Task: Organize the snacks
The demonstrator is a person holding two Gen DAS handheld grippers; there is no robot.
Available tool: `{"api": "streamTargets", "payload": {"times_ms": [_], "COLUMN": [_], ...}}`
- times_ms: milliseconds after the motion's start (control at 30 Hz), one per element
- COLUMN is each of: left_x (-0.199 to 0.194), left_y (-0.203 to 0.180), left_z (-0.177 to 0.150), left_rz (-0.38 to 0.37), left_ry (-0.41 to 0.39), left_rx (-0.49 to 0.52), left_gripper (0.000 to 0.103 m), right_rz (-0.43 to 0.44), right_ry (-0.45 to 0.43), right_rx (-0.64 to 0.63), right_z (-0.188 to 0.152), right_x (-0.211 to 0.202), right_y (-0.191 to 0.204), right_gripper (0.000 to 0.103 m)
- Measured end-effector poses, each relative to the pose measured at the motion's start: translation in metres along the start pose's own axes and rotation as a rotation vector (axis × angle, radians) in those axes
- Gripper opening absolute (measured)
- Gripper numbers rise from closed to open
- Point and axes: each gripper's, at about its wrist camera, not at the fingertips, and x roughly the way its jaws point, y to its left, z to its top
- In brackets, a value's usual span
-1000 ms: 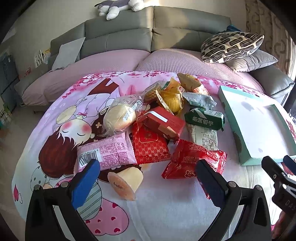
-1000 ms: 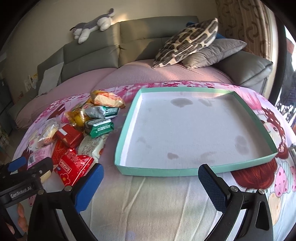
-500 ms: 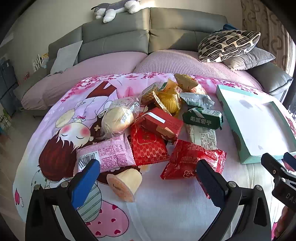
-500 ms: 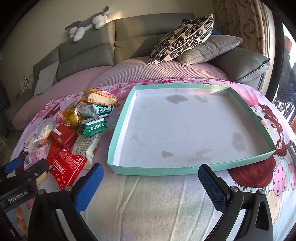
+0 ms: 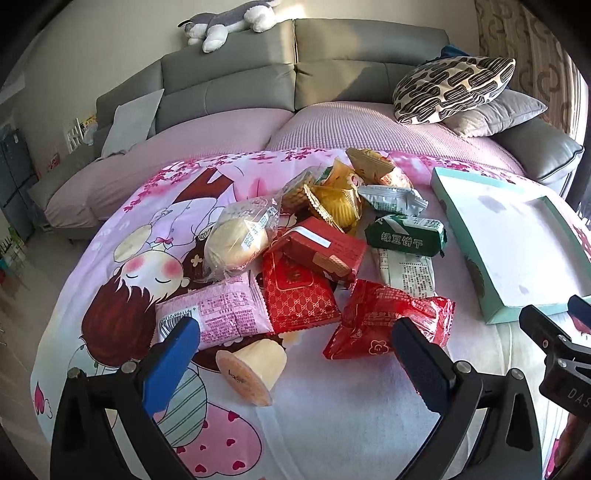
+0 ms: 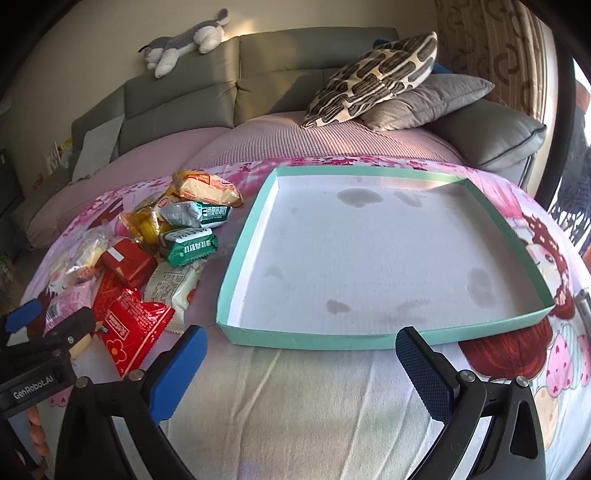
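Note:
A heap of wrapped snacks lies on the cartoon-print cloth: a pink packet (image 5: 218,314), a red patterned packet (image 5: 299,295), a crinkled red packet (image 5: 384,317), a red box (image 5: 325,251), a green packet (image 5: 406,236), a bun in clear wrap (image 5: 236,240) and a pudding cup (image 5: 251,369) on its side. My left gripper (image 5: 295,362) is open just before the pudding cup. A shallow teal tray (image 6: 229,280) with a stained white floor stands right of the heap. My right gripper (image 6: 299,373) is open before the tray's near wall.
A grey sofa (image 5: 332,74) with a pink cover stands behind the cloth. A patterned cushion (image 6: 373,77) and a grey cushion (image 6: 428,99) lie at its right end. A plush toy (image 5: 229,22) lies on the sofa back.
Both grippers have drifted slightly forward and lower toward the cloth. Both stay open. No snack has moved.

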Motion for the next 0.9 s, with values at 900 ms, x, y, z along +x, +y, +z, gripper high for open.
{"api": "streamTargets", "payload": {"times_ms": [900], "left_x": [-0.016], "left_y": [0.034], "left_z": [0.006], "left_rz": [-0.041], "left_ry": [-0.043], "left_rx": [-0.105], "left_gripper": [0.103], "right_rz": [0.101], "right_ry": [-0.057], "right_rx": [-0.097], "right_z": [0.009], "right_x": [-0.009], "right_y": [0.035], "right_gripper": [0.103]}}
